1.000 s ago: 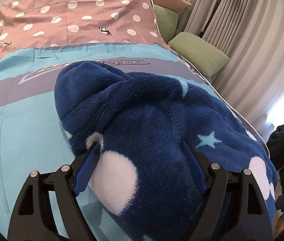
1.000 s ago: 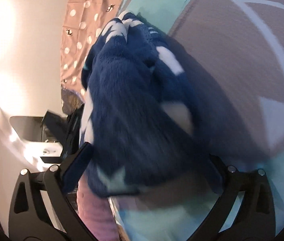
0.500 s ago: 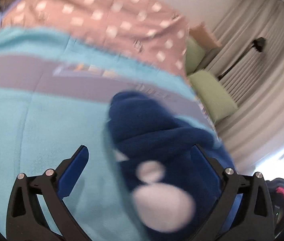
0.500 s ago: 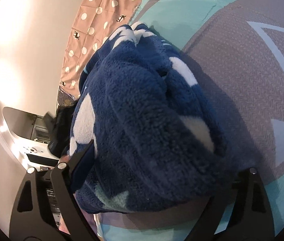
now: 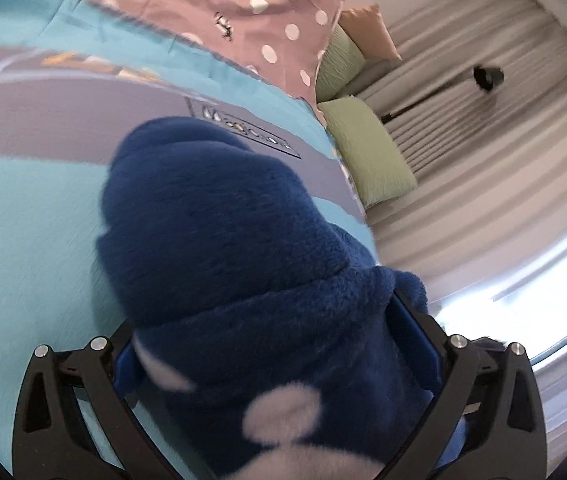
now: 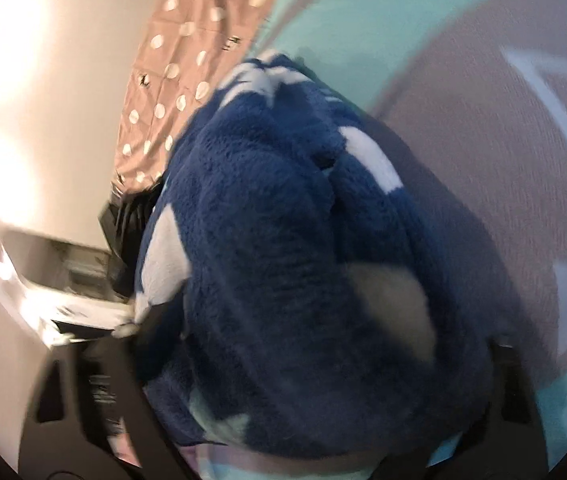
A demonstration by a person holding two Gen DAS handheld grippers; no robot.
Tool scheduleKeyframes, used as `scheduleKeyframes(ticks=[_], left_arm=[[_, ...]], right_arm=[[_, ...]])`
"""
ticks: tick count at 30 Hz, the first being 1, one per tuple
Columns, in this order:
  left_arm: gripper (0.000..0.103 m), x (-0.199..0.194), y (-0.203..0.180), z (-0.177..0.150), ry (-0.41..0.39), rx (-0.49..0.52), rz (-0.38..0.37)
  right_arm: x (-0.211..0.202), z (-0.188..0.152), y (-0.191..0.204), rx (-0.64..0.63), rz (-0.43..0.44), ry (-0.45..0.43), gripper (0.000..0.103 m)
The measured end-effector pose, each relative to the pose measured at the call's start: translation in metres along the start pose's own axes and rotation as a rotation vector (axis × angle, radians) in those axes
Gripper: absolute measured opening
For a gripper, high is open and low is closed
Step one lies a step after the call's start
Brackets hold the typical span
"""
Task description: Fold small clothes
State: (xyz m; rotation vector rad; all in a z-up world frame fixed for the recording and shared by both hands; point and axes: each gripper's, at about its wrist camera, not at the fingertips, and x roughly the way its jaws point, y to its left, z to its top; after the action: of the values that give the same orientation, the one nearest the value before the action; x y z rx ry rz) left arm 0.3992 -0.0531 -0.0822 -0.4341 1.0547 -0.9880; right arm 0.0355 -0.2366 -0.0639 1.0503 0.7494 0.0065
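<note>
Mostly bunched: blue fleece garment [image 5: 251, 264] on bed [image 5: 23, 220], soft, bulky, light, prob. non-slip. Left claw [image 5: 279, 364] wide w/ fleece between fingers; right claw [image 6: 315, 380] likewise. Grab edges/hem, not the mound.

A navy fleece garment [image 5: 251, 264] with white dots and pale stars lies bunched and folded over itself on the bed, its fuzzy bulk mounded near the bed's right edge.
</note>
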Motion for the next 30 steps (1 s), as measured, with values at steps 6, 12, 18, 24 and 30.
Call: scheduleKeyframes(ticks=[6, 12, 18, 24, 30], left_arm=[[0.052, -0.031, -0.051, 0.019, -0.083, 0.164, -0.010], [0.052, -0.089, -0.090, 0.105, -0.263, 0.268, 0.125], [0.052, -0.109, -0.088, 0.192, -0.359, 0.285, 0.357], [0.055, -0.098, -0.033, 0.247, -0.426, 0.245, 0.521], [0.091, -0.028, 0.099, 0.215, -0.191, 0.047, 0.811]], right_arm=[[-0.005, 0.051, 0.072, -0.384, -0.101, -0.113, 0.054], [0.074, 0.182, 0.141, -0.495, 0.040, -0.006, 0.054], [0.172, 0.268, 0.209, -0.577, 0.059, 0.008, 0.054], [0.280, 0.302, 0.225, -0.649, -0.047, 0.016, 0.067], [0.347, 0.265, 0.142, -0.562, -0.355, -0.012, 0.090]])
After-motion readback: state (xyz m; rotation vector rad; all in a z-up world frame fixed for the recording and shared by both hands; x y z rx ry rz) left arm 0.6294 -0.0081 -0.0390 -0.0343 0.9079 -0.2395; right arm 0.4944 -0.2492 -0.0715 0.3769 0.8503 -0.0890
